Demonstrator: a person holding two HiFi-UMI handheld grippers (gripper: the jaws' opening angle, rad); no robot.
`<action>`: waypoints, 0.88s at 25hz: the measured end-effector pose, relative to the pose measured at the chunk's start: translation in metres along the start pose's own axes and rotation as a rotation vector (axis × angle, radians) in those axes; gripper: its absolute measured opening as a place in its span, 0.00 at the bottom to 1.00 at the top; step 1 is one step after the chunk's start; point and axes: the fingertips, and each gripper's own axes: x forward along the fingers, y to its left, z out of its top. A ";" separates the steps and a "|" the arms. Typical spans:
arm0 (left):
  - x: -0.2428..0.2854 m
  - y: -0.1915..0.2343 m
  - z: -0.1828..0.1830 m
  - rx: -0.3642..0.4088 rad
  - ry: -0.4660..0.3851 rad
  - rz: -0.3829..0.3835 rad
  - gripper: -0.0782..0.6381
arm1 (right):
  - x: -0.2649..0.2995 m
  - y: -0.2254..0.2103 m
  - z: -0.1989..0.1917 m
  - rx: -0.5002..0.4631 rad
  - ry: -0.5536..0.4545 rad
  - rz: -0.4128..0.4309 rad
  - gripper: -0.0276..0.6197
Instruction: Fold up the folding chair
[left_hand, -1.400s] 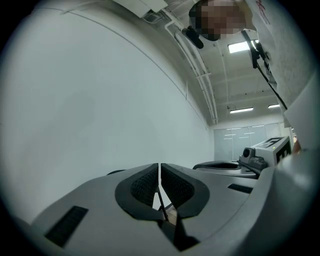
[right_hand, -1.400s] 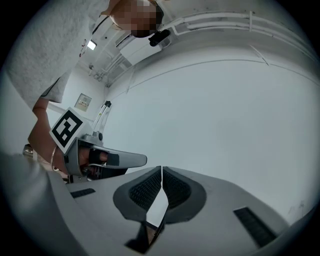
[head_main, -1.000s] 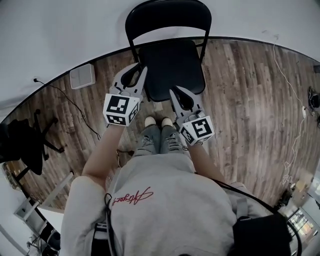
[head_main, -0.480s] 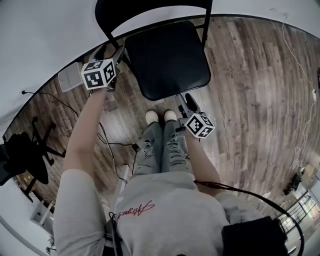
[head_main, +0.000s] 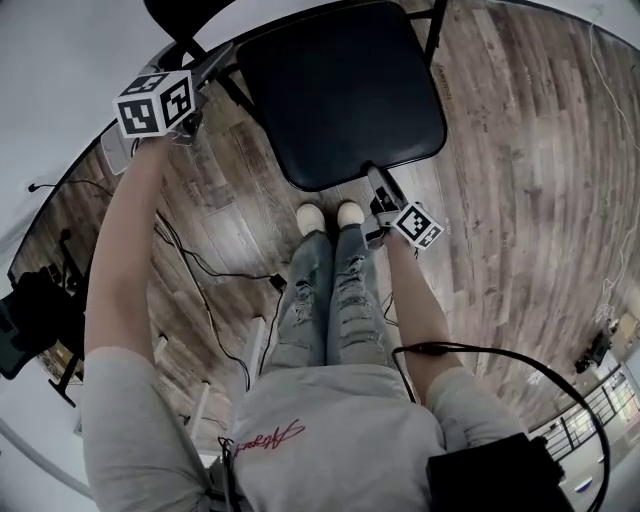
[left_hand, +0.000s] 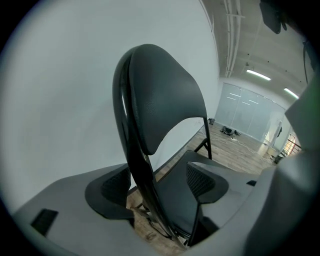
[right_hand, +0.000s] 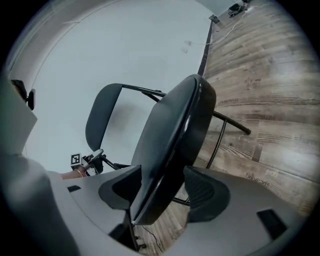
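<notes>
Having dropped, the left gripper (left_hand: 160, 187) is straddling the chair's (head_main: 340, 90) far-left back tube and the right gripper (right_hand: 159, 189) its seat's near edge, both jaws just opening, spread, gripping nothing

The head view looks steeply down from above the person, the chair (head_main: 340, 95) at 12 o'clock. The left gripper view sits close beside the backrest (left_hand: 165, 95), facing edge-on along it. The right gripper view looks closely along the seat (right_hand: 170, 145) edge, with the left gripper (right_hand: 96, 159) at 8 o'clock. All 3 share the chair.
</notes>
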 end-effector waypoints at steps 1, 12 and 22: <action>0.003 -0.001 0.000 0.019 0.008 -0.017 0.59 | -0.001 -0.004 0.000 0.015 -0.001 0.017 0.45; 0.037 -0.003 -0.010 0.136 0.075 -0.006 0.59 | 0.030 -0.002 -0.002 0.069 0.094 0.318 0.46; 0.033 0.018 0.010 -0.004 -0.086 0.115 0.14 | 0.032 -0.003 0.008 0.177 0.045 0.189 0.46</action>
